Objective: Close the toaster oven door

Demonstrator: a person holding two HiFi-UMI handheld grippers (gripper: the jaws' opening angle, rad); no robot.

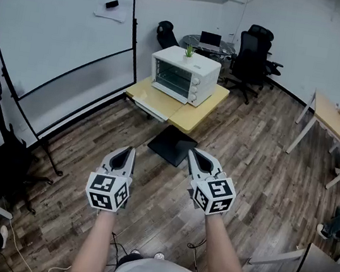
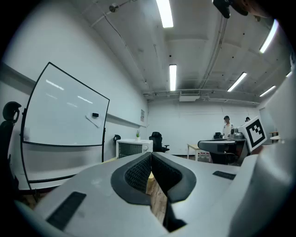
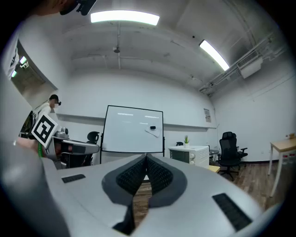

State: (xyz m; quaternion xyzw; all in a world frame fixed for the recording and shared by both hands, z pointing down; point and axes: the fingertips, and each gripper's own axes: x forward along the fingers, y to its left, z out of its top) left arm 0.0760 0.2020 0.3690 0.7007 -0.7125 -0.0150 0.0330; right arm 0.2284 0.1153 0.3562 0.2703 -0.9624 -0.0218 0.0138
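Two forearms reach up from the bottom of the head view, each hand holding a gripper level over the wood-plank floor (image 1: pixel 259 178). On the left gripper (image 1: pixel 130 150) the jaws are pressed together with nothing between them; its own view shows the dark ribbed pads (image 2: pixel 138 172) meeting at the tip. The right gripper (image 1: pixel 192 151) sits just beside it, a gap between them, and its jaws are likewise pressed together on nothing, the tips touching in the right gripper view (image 3: pixel 146 157)

Between the two grippers and farther out, a flat black panel (image 1: pixel 171 145) lies on the floor. Beyond it stands a low yellow table (image 1: pixel 196 114) carrying the white toaster oven (image 1: pixel 184 75), well apart from both grippers. Its glass front faces toward the left of the head view, and from here I cannot tell whether the door is fully shut. A small green plant (image 1: pixel 188 51) sits on top of the oven, and a flat pale object (image 1: pixel 146 105) lies at the table's near left edge. A large whiteboard (image 1: pixel 58 31) stands to the left, and black office chairs (image 1: pixel 253 56) stand behind the oven
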